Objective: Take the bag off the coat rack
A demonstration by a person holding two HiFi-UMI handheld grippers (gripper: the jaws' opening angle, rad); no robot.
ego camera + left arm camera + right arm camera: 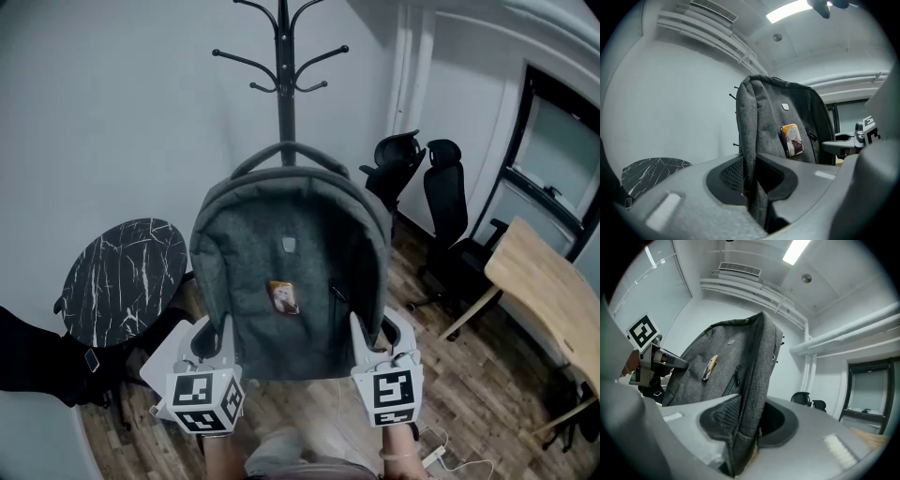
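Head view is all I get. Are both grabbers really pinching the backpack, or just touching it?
Observer: The left gripper view shows the left gripper with its jaws clamped on the backpack at its side fabric.
Operator: And the other one?
Observer: The right gripper view shows the right gripper with its jaws pressing the opposite side edge the same way.
Operator: What's up above?
Observer: A lit ceiling strip light.

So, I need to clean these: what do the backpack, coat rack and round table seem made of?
Backpack: grey woven fabric, matte and heathered, felt-like. Coat rack: likely black-painted metal, given the thin smooth pole and hooks. Round table: black top with white veins, marble or a marble-look print; can't tell which.
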